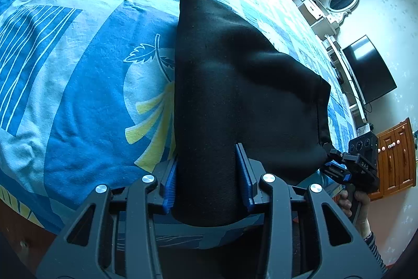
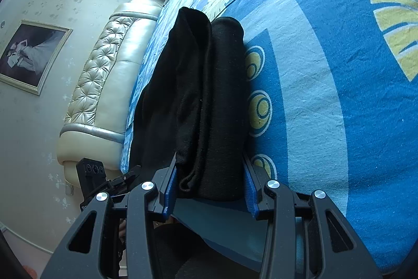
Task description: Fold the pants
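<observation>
Right wrist view: blue patterned bedsheet (image 2: 326,69), cream tufted headboard (image 2: 104,75), framed picture (image 2: 28,54).

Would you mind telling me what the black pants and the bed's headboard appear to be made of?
The black pants look like a soft matte knit, probably cotton or fleece: fine ribbed texture, limp folds. The headboard looks like glossy cream leather or a faux version: button-tufted, with shiny highlights.

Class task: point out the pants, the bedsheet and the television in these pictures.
pants (image 1: 230,75): left wrist view, middle of the black fabric.
bedsheet (image 1: 78,85): left wrist view, bare blue patch.
television (image 1: 371,72): left wrist view, centre of the dark screen.
</observation>
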Action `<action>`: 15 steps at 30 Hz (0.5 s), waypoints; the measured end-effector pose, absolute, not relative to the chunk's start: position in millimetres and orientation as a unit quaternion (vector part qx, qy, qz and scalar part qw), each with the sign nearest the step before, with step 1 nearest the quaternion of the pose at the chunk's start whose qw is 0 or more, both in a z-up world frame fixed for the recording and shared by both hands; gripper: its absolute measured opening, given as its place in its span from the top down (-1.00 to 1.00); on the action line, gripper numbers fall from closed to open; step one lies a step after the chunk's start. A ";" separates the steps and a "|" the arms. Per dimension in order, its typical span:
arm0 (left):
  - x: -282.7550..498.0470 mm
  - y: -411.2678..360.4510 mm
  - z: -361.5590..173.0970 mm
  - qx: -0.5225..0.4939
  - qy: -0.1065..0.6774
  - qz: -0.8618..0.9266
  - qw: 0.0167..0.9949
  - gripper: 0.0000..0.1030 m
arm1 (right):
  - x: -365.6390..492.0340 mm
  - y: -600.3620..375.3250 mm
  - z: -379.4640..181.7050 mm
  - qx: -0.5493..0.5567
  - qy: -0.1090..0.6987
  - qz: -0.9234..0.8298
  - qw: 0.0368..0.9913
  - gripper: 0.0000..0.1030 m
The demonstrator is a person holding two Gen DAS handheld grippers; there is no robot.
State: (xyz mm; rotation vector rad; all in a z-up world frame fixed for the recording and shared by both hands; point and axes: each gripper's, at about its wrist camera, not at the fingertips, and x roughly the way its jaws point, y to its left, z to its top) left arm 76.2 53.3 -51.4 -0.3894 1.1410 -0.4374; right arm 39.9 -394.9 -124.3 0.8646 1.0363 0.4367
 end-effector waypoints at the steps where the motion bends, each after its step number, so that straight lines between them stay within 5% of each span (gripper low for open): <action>1: 76.2 53.3 -51.4 -0.181 0.532 -0.204 0.802 0.24 | 40.0 -395.5 -123.0 0.397 0.476 0.201 0.759 0.17; 15: 75.8 53.2 -53.1 -0.184 0.533 -0.207 0.800 0.23 | 37.4 -391.9 -122.3 0.402 0.471 0.204 0.759 0.17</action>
